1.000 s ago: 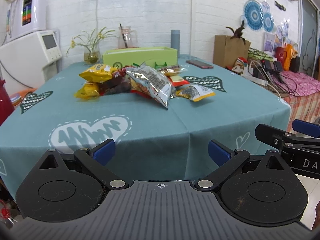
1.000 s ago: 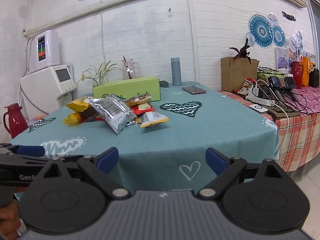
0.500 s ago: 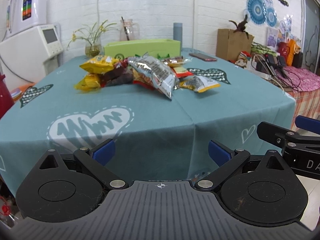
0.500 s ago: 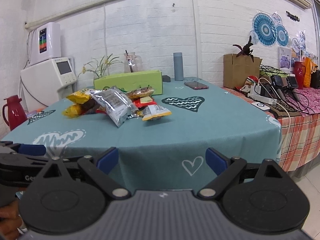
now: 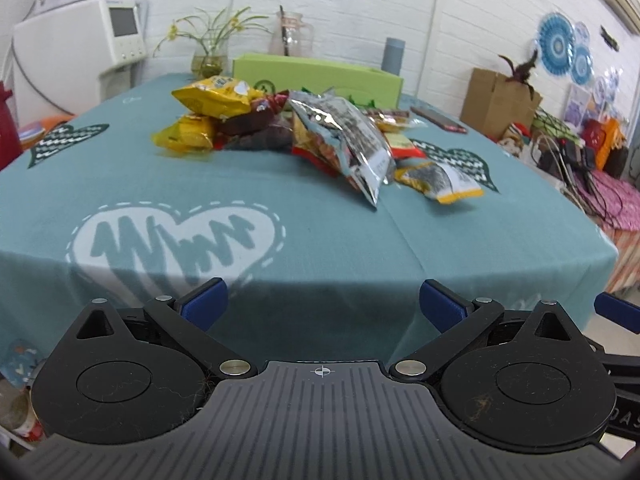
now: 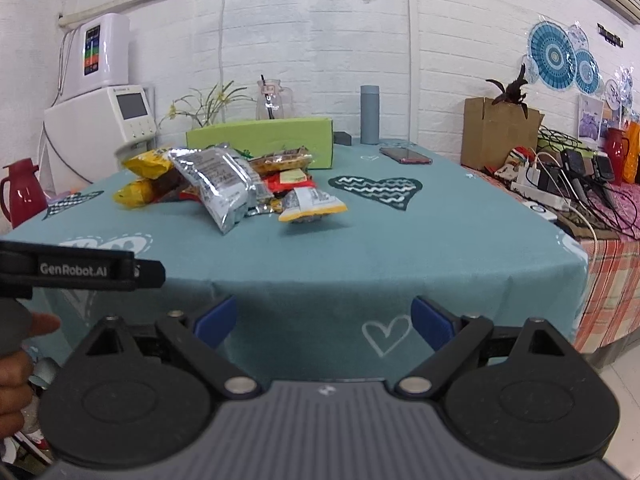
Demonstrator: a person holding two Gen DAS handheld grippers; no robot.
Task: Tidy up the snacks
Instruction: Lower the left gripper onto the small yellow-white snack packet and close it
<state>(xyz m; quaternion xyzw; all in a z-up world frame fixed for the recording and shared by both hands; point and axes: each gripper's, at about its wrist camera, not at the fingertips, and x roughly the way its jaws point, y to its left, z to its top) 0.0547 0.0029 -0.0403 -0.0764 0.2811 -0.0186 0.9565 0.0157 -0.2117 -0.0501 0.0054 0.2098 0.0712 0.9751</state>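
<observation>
A pile of snack packets lies mid-table on the teal cloth: a silver packet (image 5: 344, 136) (image 6: 218, 184), yellow bags (image 5: 212, 98) (image 6: 148, 164), a dark red bag (image 5: 256, 132) and a small yellow-edged packet (image 5: 440, 182) (image 6: 310, 204). A green box (image 5: 320, 76) (image 6: 264, 138) stands behind them. My left gripper (image 5: 324, 304) is open and empty at the table's near edge, well short of the pile. My right gripper (image 6: 324, 316) is open and empty, just off the near edge.
The teal tablecloth (image 5: 280, 216) (image 6: 440, 232) has heart prints. A phone (image 6: 406, 155), a grey bottle (image 6: 370, 114), a glass jug (image 6: 272, 100) and a plant vase (image 5: 206, 62) stand at the back. A side table with cables (image 6: 580, 184) is right. A red flask (image 6: 20, 192) is left.
Both grippers have moved forward toward the table and the snack pile looks closer. The left gripper has risen over the near edge. Both stay open.
</observation>
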